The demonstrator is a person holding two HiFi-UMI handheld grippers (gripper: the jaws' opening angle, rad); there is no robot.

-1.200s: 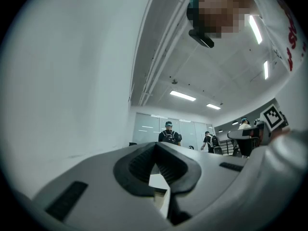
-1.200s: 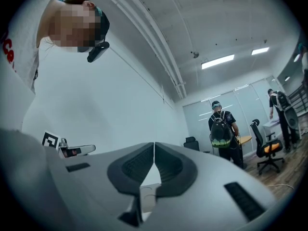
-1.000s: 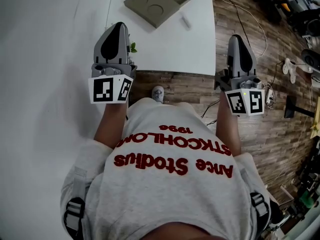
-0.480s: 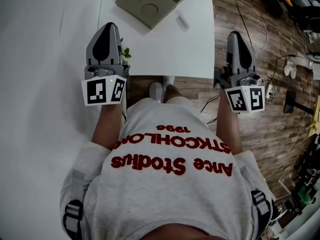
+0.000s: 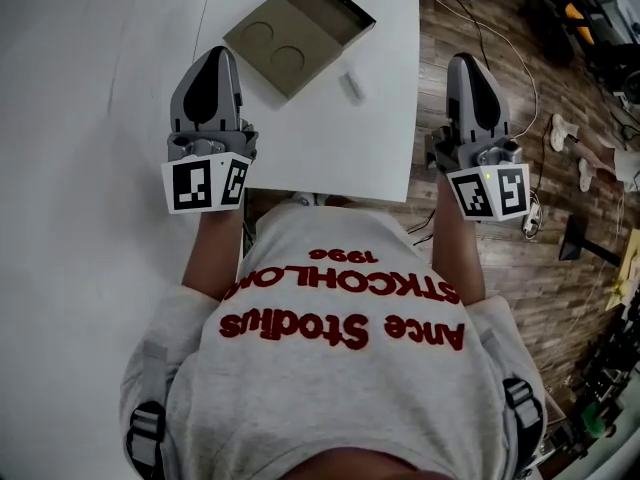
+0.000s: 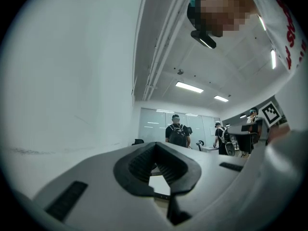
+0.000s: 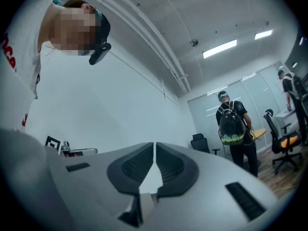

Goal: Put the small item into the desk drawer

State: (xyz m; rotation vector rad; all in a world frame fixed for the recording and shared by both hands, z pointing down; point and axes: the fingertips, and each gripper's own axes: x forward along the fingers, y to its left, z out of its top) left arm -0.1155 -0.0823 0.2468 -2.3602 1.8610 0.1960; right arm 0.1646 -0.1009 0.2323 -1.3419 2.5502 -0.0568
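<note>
A small white item (image 5: 351, 86) lies on the white desk (image 5: 330, 143), just in front of an olive tray (image 5: 290, 30) with two round hollows. My left gripper (image 5: 217, 56) hangs over the desk's near left corner, left of the item and apart from it. My right gripper (image 5: 462, 62) is held off the desk's right edge, above the wooden floor. Both point forward and upward. In the left gripper view the left gripper (image 6: 155, 146) is shut with nothing between its pads. In the right gripper view the right gripper (image 7: 154, 144) is shut and empty too. No drawer shows.
A plain white surface (image 5: 80, 118) fills the left of the head view. Cables and gear lie on the wooden floor (image 5: 500, 218) at the right. Both gripper views look up at a ceiling and an office where a person with a backpack (image 7: 232, 124) stands.
The desk, tray and small item have come nearer in the head view. The left gripper now covers the green sprig at the desk corner. Both grippers stay shut.
</note>
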